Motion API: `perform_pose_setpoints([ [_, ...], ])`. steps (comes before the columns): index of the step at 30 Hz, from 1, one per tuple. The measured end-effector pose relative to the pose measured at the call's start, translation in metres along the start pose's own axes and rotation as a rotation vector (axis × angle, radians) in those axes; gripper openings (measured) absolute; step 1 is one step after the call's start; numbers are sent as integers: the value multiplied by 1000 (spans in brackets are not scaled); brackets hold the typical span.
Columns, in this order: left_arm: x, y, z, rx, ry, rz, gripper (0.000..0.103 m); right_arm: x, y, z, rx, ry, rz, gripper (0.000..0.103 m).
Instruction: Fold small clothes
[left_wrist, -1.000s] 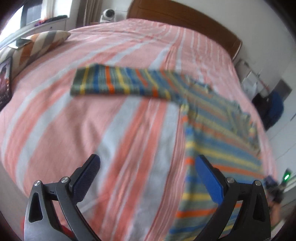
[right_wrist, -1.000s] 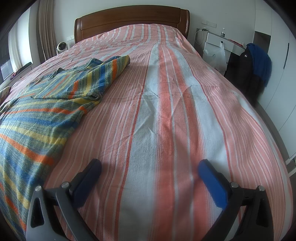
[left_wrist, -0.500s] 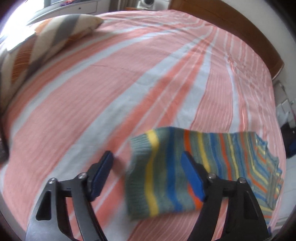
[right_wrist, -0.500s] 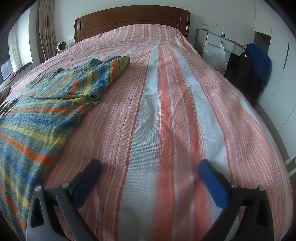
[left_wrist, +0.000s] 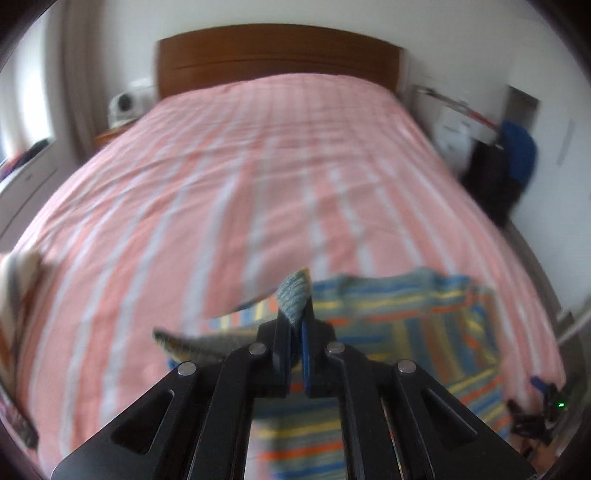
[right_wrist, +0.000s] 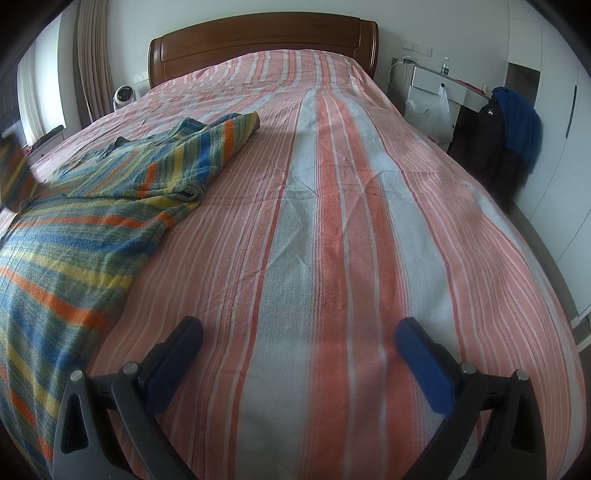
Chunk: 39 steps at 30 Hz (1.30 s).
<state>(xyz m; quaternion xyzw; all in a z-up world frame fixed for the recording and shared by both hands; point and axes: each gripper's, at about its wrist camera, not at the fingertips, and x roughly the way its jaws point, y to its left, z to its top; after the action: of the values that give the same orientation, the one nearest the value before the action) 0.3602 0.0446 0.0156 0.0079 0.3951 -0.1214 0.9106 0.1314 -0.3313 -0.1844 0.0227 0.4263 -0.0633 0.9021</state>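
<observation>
**Now: left jaws pinching sweater cuff, right idle**

No readable writing anywhere; a small white logo on the black jacket by the desk is too small to read.

Changes against earlier frames:
- left gripper was spread wide over the bed a second ago, half-closed around the flat sleeve end half a second ago; its jaws have just been closing and are now pressed together on the grey-blue ribbed cuff, which sticks up between them.
- Left view has swung from the pillow side of the bed to face the headboard; picture is motion-blurred.
- The sleeve is lifted off the bedspread and hangs toward the sweater body.
- right gripper: same place, jaws spread, nothing between them, only bedspread below.

Striped sweater: knit, bands of blue, yellow, orange and grey-green. It lies on the bed's left side in the right view, body flat, the other sleeve laid out toward the headboard, some bunching at the armpit.
</observation>
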Motion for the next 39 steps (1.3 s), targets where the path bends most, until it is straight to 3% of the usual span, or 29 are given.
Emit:
perform_pose_setpoints([
  [2,20,-43,-3,54,23,-43,4,0,0,0,0,0,0,102],
  [4,59,-85,-18,95,115,-112,16,0,0,0,0,0,0,102],
  [5,70,-94,-24,91,156,-121,48,0,0,0,-1,0,0,102],
  [6,87,-101,-35,67,219,-133,73,0,0,0,0,0,1,102],
  [10,83,-80,-46,-41,197,-232,74,0,-1,0,2,-2,4,102],
  [13,65,-45,-40,-108,132,-169,77,0,-1,0,4,-4,8,103],
  [15,57,-13,-41,-128,94,-67,83,0,-2,0,6,-6,10,103],
  [17,63,-1,-51,-119,104,-16,83,0,-2,-1,7,-8,10,103],
  [23,103,-1,-133,66,298,76,78,1,-4,1,12,8,23,103],
  [26,73,2,-152,74,236,62,77,-2,-5,17,-18,132,53,102],
  [28,45,1,-151,54,137,32,77,-23,1,45,-18,157,144,93],
  [30,29,-4,-144,40,57,-8,84,-36,12,74,33,157,279,90],
  [32,24,-13,-134,41,2,-60,88,-32,29,113,180,204,509,82],
  [34,34,-25,-124,60,-23,-103,88,-3,51,141,397,299,744,64],
  [36,53,-34,-129,89,0,-113,88,43,82,155,571,408,886,48],
  [39,84,-25,-149,42,78,-126,88,96,113,154,675,490,846,47],
])
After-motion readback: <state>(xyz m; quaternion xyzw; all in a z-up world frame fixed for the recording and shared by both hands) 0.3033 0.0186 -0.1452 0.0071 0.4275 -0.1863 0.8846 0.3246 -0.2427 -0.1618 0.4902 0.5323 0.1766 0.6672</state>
